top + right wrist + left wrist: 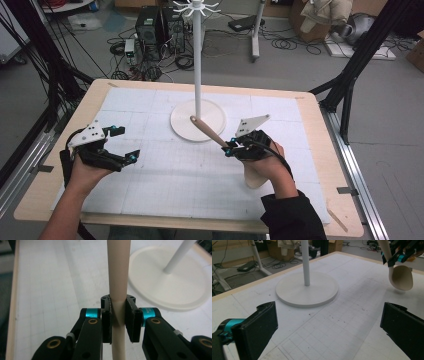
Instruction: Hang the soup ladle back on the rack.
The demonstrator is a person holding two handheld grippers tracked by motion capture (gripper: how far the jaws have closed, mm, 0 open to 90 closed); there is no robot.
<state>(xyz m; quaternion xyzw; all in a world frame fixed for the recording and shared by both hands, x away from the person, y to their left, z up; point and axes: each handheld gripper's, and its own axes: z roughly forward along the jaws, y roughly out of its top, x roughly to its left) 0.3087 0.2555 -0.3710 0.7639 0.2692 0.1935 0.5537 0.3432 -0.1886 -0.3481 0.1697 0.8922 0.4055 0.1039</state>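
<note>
From the high view, the right gripper (pixel 231 146) is clamping a wooden spoon (pixel 207 132) by its handle, just off the near edge of the stand (pixel 197 120) in the middle of the surface (pixel 300 165); the handle is pointing up toward the pole, likely so the spoon can be hung on the hooks at the top. The left gripper (pixel 127 145) is waiting near the left edge, jaws apart and empty.

In the left gripper view, its jaws are standing wide, and the spoon's bowl (pixel 402 277) is hanging clear above the surface.

In the right gripper view, both pads are pressing the handle (pixel 118 277) squarely, keeping it from swinging.
</note>
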